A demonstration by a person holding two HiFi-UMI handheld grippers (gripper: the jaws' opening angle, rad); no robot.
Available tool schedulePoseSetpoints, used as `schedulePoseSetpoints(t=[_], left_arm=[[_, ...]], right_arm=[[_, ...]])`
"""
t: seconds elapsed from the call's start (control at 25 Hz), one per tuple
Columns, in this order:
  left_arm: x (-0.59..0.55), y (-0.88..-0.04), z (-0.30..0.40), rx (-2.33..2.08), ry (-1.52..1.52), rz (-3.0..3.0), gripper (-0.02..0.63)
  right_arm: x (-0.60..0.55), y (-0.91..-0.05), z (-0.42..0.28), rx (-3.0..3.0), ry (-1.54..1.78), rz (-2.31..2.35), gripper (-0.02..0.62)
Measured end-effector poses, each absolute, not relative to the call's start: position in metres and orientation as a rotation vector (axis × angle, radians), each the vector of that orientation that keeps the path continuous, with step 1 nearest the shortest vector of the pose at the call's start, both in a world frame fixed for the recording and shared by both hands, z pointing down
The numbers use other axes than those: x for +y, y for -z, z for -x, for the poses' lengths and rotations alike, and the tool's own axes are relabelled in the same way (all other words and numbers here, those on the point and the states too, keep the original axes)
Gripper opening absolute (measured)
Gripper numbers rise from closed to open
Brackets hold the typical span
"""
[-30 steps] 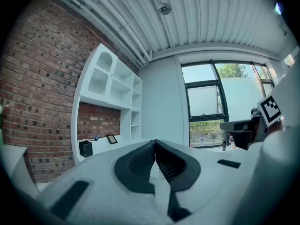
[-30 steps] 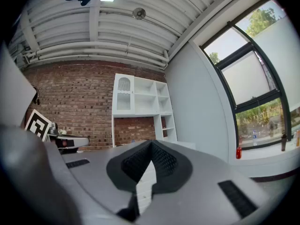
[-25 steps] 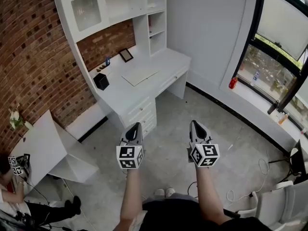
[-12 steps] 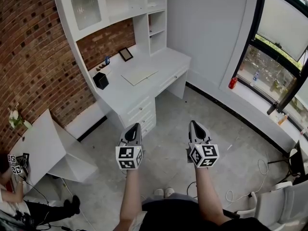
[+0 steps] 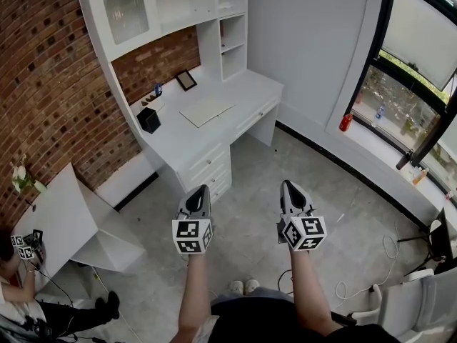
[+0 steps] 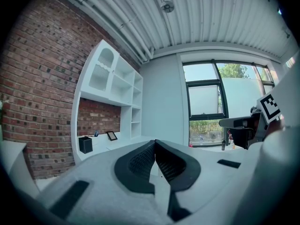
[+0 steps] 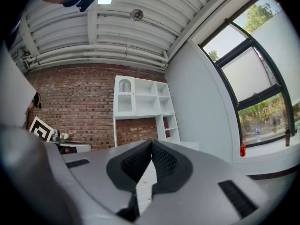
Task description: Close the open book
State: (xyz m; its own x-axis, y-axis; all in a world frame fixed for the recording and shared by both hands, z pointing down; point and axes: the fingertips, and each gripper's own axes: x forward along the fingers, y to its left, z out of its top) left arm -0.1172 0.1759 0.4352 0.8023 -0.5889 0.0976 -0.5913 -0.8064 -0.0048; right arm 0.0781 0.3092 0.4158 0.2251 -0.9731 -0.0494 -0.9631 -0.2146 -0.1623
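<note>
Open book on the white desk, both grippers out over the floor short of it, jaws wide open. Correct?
No, jaws are shut: each gripper view shows the left gripper and right gripper tips together, nothing between. Book on the desk, grippers short of it: fine.

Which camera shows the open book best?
The head view: it looks down on the book, open on the desk. The left gripper view sees the desk edge-on, book indistinct; the right gripper view doesn't show it.

We see our right tongs (image 7: pixel 151 142) closed tip to tip with nothing between them, pointing toward a white shelf unit (image 7: pixel 140 107) against a brick wall (image 7: pixel 75 102). A window (image 7: pixel 253 78) stands at right, with a red bottle (image 7: pixel 243 150) on its sill.
</note>
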Motion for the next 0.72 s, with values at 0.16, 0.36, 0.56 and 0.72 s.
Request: schedulePoseSetpoints(t=[0.16,0.36,0.56,0.72], left_arm=[[0.174,-0.442,0.116,-0.957,-0.155,-2.950,0.009],[0.168,-0.447,0.114,-0.938,-0.158,-2.948,0.009],[0.160,-0.449,0.116,-0.927,-0.154,-2.943,0.009],[0.151,-0.453,0.119,-0.918,-0.153,-2.939,0.009]], right_arm=[[0.306,-0.417,-0.075,1.878,0.092,2.325,0.000],[0.299,-0.418,-0.069,1.908,0.097,2.301,0.057],[0.292,-0.417,-0.068,1.916,0.091,2.296,0.140],[0.283,-0.422,-0.065,1.921,0.099,2.301,0.166]])
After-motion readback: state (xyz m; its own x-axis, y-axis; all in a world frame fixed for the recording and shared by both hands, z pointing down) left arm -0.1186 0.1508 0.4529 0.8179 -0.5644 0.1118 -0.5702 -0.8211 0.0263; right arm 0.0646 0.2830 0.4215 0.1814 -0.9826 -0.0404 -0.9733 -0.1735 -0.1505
